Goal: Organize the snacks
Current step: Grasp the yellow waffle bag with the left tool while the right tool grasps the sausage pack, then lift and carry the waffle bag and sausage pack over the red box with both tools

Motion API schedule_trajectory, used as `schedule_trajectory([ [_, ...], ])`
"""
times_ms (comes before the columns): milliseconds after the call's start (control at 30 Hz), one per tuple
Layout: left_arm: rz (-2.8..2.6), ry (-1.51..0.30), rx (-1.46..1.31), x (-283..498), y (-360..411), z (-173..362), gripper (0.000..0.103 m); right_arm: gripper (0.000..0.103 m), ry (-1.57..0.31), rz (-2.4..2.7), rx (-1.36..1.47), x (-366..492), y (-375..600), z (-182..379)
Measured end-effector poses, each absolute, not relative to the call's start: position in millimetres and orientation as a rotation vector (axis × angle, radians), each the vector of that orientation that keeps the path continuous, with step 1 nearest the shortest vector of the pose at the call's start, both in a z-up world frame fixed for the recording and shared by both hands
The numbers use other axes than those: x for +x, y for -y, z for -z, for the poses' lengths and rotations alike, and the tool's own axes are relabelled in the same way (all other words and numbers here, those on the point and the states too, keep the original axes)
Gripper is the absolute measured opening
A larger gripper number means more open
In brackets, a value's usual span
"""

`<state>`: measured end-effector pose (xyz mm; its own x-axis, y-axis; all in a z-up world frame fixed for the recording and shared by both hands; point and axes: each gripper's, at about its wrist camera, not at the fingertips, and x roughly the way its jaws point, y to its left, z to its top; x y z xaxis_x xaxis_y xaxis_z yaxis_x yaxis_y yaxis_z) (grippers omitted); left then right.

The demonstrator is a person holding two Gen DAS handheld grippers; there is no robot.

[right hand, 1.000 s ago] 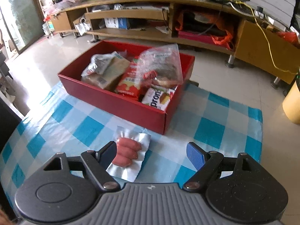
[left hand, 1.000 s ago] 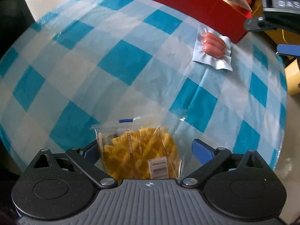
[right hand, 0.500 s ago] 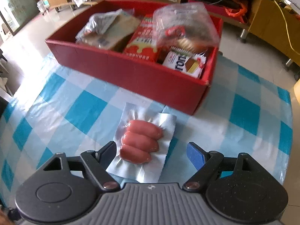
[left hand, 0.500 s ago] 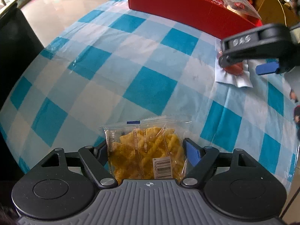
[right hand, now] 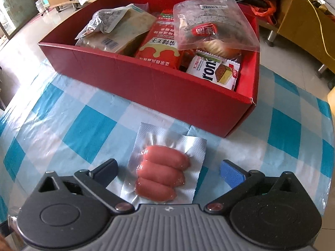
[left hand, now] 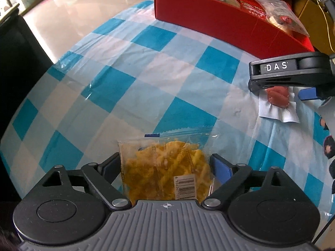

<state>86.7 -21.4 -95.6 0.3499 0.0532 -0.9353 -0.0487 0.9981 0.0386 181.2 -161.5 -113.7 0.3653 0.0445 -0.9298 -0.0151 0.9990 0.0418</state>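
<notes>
Vacuum-sealed silver pack of three pink sausages lying flat on the blue-and-white checked plastic tablecloth, just in front of the red cardboard box. Long axis of the pack running away from the camera toward the box wall, tilted a touch right; the sausages themselves lying crosswise, stacked side by side along that axis. Sitting right between the right gripper tongs, which are opening wide, with clear gaps on both sides, so nothing pinched.

Over on the left: clear plastic bag of yellow crinkle snacks, also flat on the cloth, long axis pointing away from the camera, barcode sticker at the near end, serrated seal at the far end. Parked between the left gripper tongs, also opening; black pad hugging the left edge of the bag, blue pad just off the right edge, no real squeeze visible.

Red box already packed: grey crumpled pouch, red-and-cream packet, big clear bag on top, white wafer wrapper near the right corner.

From the left view, right gripper hanging directly over the sausages, well to the right of the snack bag.
</notes>
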Motion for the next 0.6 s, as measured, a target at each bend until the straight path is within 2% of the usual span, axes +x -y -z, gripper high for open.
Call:
schedule_trajectory([
  [67,-0.071,-1.213,0.0,87,21,96,0.096,0.103,-1.181,-0.052,0.01,181,161,113],
  [133,-0.067,-1.218,-0.007,86,20,95,0.095,0.098,-1.162,-0.088,-0.01,180,156,111],
  [200,-0.059,-1.217,-0.011,86,18,95,0.094,0.076,-1.152,-0.126,-0.019,174,150,105],
  [367,-0.053,-1.222,-0.016,81,13,95,0.093,0.073,-1.157,-0.166,-0.056,156,142,102],
  [500,-0.039,-1.221,-0.013,78,12,92,0.086,0.073,-1.154,-0.173,-0.087,135,138,93],
  [600,-0.021,-1.223,-0.006,76,12,91,0.085,0.073,-1.143,-0.166,-0.068,118,145,86],
])
